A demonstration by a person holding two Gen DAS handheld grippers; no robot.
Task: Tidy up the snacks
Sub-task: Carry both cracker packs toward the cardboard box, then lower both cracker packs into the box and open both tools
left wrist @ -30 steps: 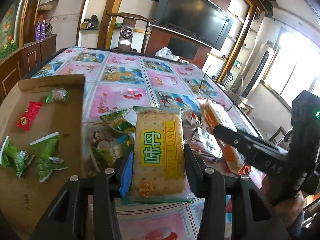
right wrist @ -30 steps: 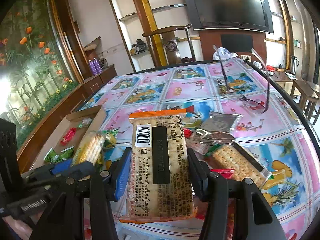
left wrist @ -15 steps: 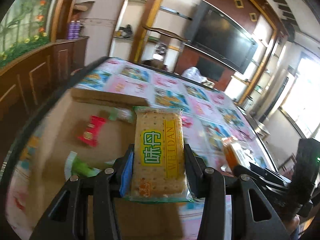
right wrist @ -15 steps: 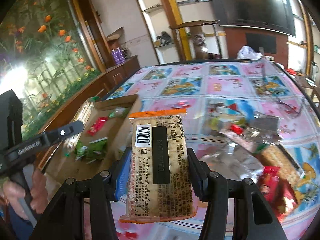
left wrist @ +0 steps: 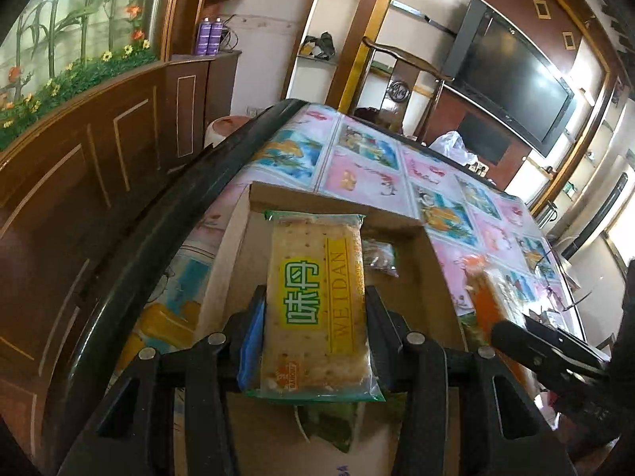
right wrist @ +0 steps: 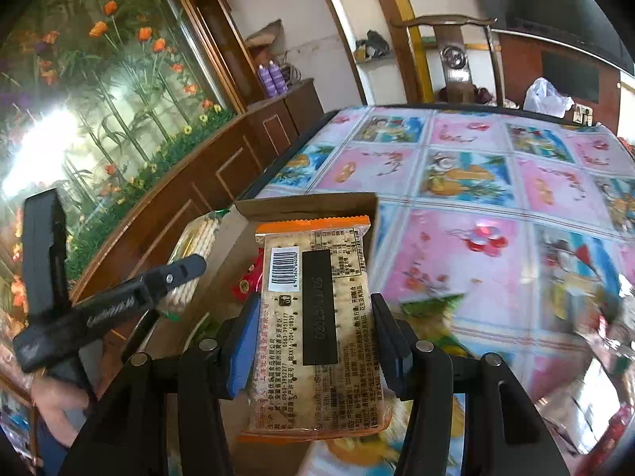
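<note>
While both jaws pinch cracker packets [left wrist: 315,309] [right wrist: 317,333], a picture-tiled tablecloth [right wrist: 496,182] covers the table.

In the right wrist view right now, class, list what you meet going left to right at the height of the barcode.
Black left hand-held gripper → small red snack packet in the brown cardboard box → orange-edged cracker packet held by the right hand-held gripper → pink and blue pictured tablecloth.

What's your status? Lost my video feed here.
Left gripper shut on green-edged cracker pack, over cardboard box. Right gripper shut on orange-edged cracker pack. Nothing blocking the box.
</note>
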